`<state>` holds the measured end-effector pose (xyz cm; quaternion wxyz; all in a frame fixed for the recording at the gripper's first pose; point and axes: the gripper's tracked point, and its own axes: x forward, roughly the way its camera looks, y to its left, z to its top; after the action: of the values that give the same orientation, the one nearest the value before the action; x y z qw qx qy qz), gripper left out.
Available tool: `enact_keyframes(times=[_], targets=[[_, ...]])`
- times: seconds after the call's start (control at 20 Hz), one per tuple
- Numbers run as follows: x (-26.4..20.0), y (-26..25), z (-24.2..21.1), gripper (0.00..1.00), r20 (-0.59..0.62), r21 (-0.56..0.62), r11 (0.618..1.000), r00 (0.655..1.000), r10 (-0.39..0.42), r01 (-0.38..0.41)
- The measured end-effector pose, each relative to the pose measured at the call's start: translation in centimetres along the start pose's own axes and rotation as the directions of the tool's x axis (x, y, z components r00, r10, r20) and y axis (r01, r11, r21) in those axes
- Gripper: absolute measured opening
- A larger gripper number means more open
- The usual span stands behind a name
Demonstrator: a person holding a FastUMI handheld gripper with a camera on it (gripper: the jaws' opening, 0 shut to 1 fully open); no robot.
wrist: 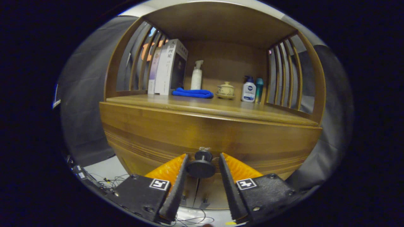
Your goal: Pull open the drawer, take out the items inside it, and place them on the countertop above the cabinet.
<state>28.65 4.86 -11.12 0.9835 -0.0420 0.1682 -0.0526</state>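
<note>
Wooden cabinet (205, 132) in a warm brown finish, seen from the claw's own camera at close range. Its drawer (176, 138) is closed, the broad front panel running across the cabinet below the tabletop (221, 108). A small dark round knob (201, 164) sticks out from the drawer front, with a narrow neck behind a wider disc.

The claw (203, 157) is open, its two fingers standing either side of the knob with a small gap on each side, so nothing is gripped yet.

The knob looks hard and smooth, likely rigid; the best hold is probably behind the disc, on the neck, so the fingers cannot slide off during the pull. A solid wooden drawer may be fairly heavy and could stick, so a straight, steady pull seems wise. Its contents are hidden.

On the tabletop, towards the back, stand upright books (169, 67), a folded blue cloth (193, 93), a white pump bottle (196, 76), a small lidded ceramic cup (226, 90), a white lotion bottle (248, 90) and a teal bottle (259, 90). The nearer strip of tabletop is bare wood.
</note>
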Motion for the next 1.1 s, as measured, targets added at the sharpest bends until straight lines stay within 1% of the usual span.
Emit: enact_keyframes(times=[0.15,0.2,0.4,0.45,0.55,0.6,0.75,0.95,1.1], targets=[[-0.1,-0.1,-0.4,0.47,-0.021,-0.017,0.999,0.999,-0.048,0.047],[-0.1,-0.1,-0.2,0.45,-0.021,-0.023,0.999,0.999,-0.042,0.042],[-0.2,0.0,-0.4,0.4,-0.047,0.044,0.999,0.999,0.018,-0.016],[-0.3,0.0,-0.4,0.39,-0.053,0.047,0.999,0.998,0.02,-0.017],[-0.7,0.0,-0.5,0.36,-0.054,0.008,1.0,0.999,0.009,-0.009],[-1.2,0.2,-0.7,0.36,-0.052,-0.004,1.0,0.999,0.017,-0.018],[-4.3,0.7,-1.6,0.36,-0.046,0.022,0.999,0.998,0.048,-0.047],[-8.0,1.2,-2.8,0.36,-0.029,0.008,0.996,0.995,0.091,-0.09],[-11.2,1.7,-4.3,0.36,-0.03,0.034,0.993,0.993,0.114,-0.113]])
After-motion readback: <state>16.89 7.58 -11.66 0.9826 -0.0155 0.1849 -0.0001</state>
